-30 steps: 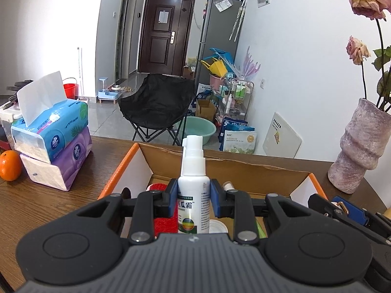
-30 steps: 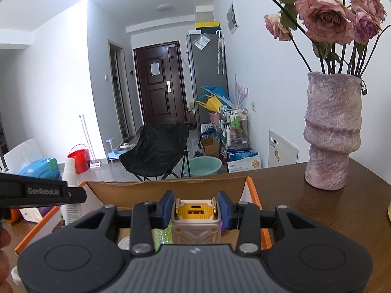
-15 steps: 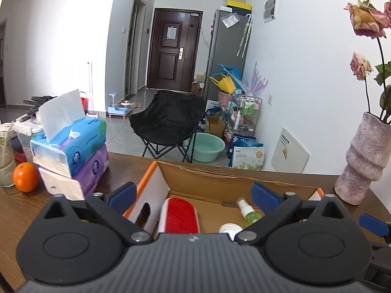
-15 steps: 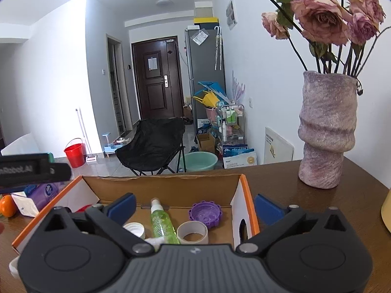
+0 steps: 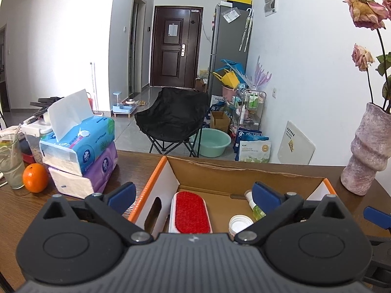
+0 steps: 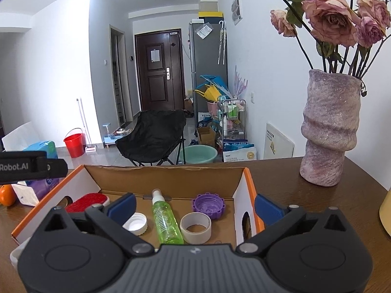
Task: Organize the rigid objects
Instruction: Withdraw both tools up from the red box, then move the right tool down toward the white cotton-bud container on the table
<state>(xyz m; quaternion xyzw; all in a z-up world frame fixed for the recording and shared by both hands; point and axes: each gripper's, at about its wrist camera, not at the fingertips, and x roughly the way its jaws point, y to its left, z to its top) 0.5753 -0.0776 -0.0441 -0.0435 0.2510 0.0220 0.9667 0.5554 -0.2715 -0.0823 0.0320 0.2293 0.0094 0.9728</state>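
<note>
An open cardboard box point(image 6: 171, 178) with an orange rim sits on the brown table, right in front of both grippers. Inside it lie a red brush point(image 5: 193, 211), a white cap point(image 6: 135, 223), a green spray bottle point(image 6: 166, 217), a tape roll point(image 6: 195, 227) and a purple lid point(image 6: 208, 205). My left gripper point(image 5: 193, 194) hangs over the box's left half, jaws wide apart, nothing between its blue pads. Over the right half my right gripper point(image 6: 194, 205) is just as wide open and empty. Each gripper's body hides the near part of the box.
A mauve vase point(image 6: 327, 131) with dried roses stands right of the box. Left of it are stacked tissue packs point(image 5: 80, 151), an orange point(image 5: 35, 177) and a glass point(image 5: 9, 166). Beyond the table's far edge stands a black folding chair point(image 5: 171, 119).
Both grippers have gone from shut to wide open. The white spray bottle has left the left jaws and the yellow-and-white cube the right jaws; neither item is in view now.
</note>
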